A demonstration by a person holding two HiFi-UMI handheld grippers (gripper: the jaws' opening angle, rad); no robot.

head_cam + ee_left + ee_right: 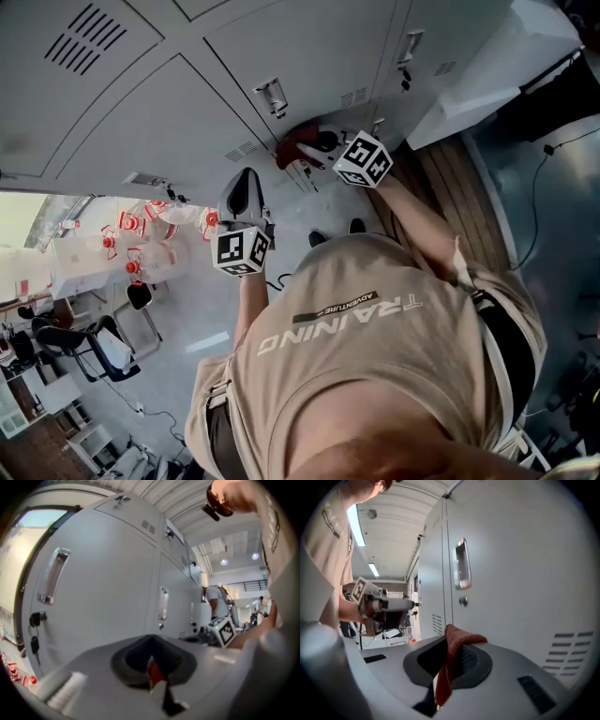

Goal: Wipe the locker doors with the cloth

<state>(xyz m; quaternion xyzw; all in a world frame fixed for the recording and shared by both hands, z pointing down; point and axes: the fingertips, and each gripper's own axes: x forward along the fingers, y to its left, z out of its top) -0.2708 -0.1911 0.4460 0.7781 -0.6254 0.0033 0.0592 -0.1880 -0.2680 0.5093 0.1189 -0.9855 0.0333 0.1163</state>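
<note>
At the far left of the head view, a pale tabletop (80,267) carries small red-and-white items too small to make out, with dark chairs (89,347) on the floor beside it. Next comes the left claw (244,186), with its black-and-white marker cube (242,251) below. It is held off the bank of light grey metal locker doors (159,112). In the left gripper view this claw (157,679) has its jaws drawn together. Only a thin red strip shows at the seam, and nothing is gripped. Past it, a door shows a recessed chrome handle (51,576) and a lock with dark keys (35,641) hanging from it.

Towards the middle of the head view, the person's beige T-shirt (375,347) fills the lower frame. Both forearms reach up from it towards the lockers.

Further right, the right claw (311,148) is up at a locker door, below a chrome latch (272,96). It is clamped on the rust-red terry cloth (295,142). The right gripper view shows the cloth (454,641) pinched between the jaws. One fold bunches above them and a tail hangs below. Just beyond it are the door's chrome handle (461,564), a round lock (463,601) and vent slots (567,653). Whether the cloth touches the door cannot be told.

At the right edge of the head view, a strip of brown wooden boards (441,183) runs along the foot of the lockers.
</note>
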